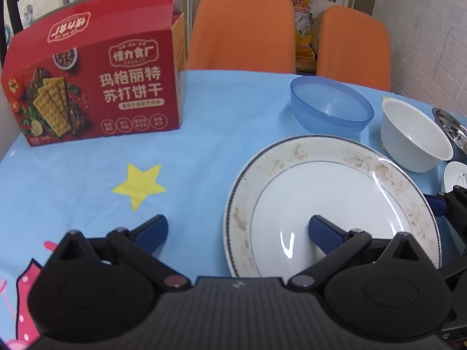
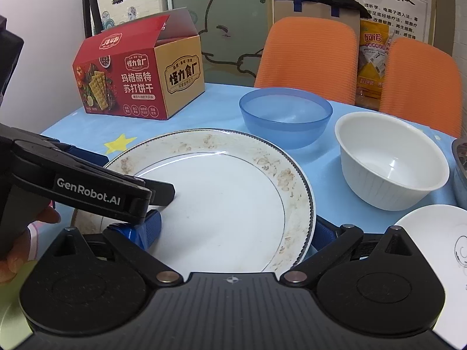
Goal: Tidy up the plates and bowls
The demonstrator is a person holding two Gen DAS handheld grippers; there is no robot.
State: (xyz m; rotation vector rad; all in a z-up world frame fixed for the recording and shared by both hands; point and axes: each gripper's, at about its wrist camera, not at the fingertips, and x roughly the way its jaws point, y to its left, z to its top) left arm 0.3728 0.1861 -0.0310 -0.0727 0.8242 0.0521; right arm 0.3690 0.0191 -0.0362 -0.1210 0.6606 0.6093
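Step in hand: both grippers are set at the large plate (image 1: 335,204), so the judgement is that the big plate is being taken up or steadied first, before the bowls are sorted
Large plate: white with a faded floral rim and a dark beaded edge; it lies on the blue tablecloth (image 1: 204,145) at the near right of the left wrist view; whether it is flat or slightly lifted cannot be told
Left gripper (image 1: 238,233): jaws spread wide; its right finger lies over the plate's well, its left finger over bare cloth left of the rim; it straddles the plate's left edge and pinches nothing
Right gripper (image 2: 233,233): jaws spread; the left finger is over the plate's near surface, the right finger just outside the right rim; whether either pad touches the plate cannot be told
Blue bowl (image 2: 286,116): translucent, upright, just beyond the plate's far rim
White bowl (image 2: 391,160): upright, to the right of the plate, near the blue bowl but apart from it
Small plate (image 2: 437,242): white with a line drawing, at the near right, close to the white bowl
Metal dish (image 1: 452,128): only an edge shows at the far right
Cracker box (image 1: 96,87): red, lid open, far left, well apart from the dishes
Next move calls for: closing one pair of jaws on the rim, pad above and pad below; a glazed rim is likely slippery, so a level, slow lift seems wise; the bowls look ready for nesting afterwards
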